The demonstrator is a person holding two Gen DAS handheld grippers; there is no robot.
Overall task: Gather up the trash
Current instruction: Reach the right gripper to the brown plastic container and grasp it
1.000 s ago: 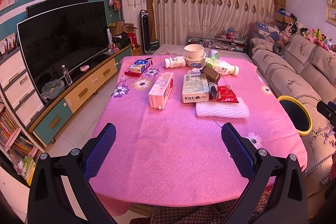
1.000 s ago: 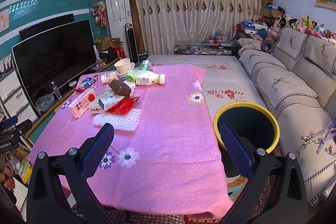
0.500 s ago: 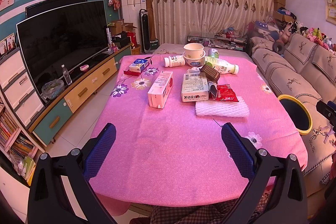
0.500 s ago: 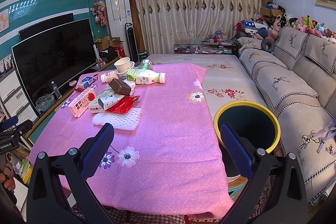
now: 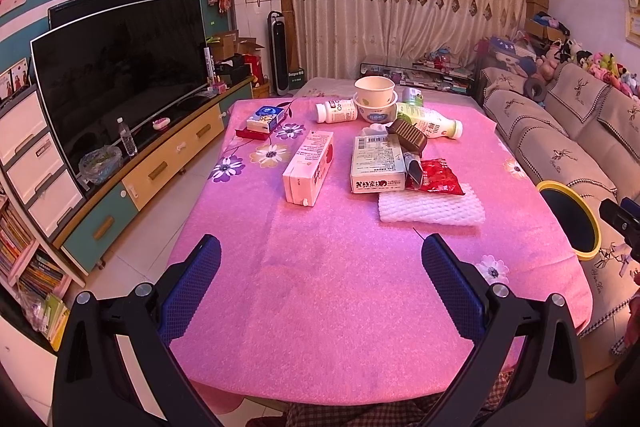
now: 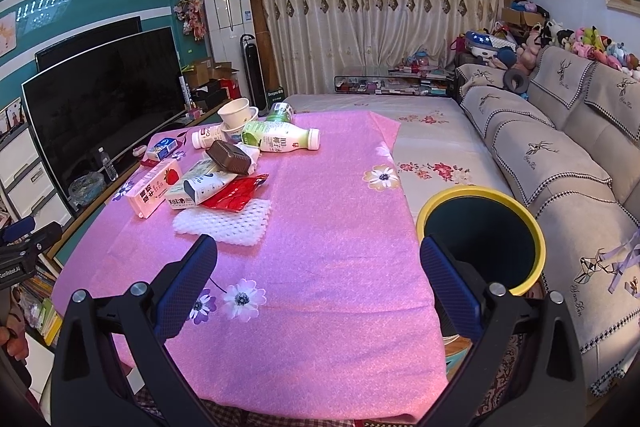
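Trash lies in a cluster on the pink tablecloth (image 5: 328, 291): a white foam net (image 5: 431, 209), a red wrapper (image 5: 440, 181), two cartons (image 5: 308, 167) (image 5: 377, 165), a brown tray (image 5: 409, 139), a green-and-white bottle (image 5: 434, 127), stacked paper bowls (image 5: 375, 99) and a small white bottle (image 5: 335, 112). A yellow-rimmed bin (image 6: 482, 239) stands by the table's right side. My left gripper (image 5: 320, 279) is open over the near table edge, well short of the trash. My right gripper (image 6: 318, 281) is open too, holding nothing, with the foam net (image 6: 224, 223) ahead to its left.
A large TV (image 5: 116, 67) on a low cabinet (image 5: 160, 171) runs along the left. A sofa (image 6: 560, 155) with patterned covers lines the right, behind the bin. A small blue box (image 5: 265, 118) sits at the table's far left. Bare tablecloth lies between grippers and trash.
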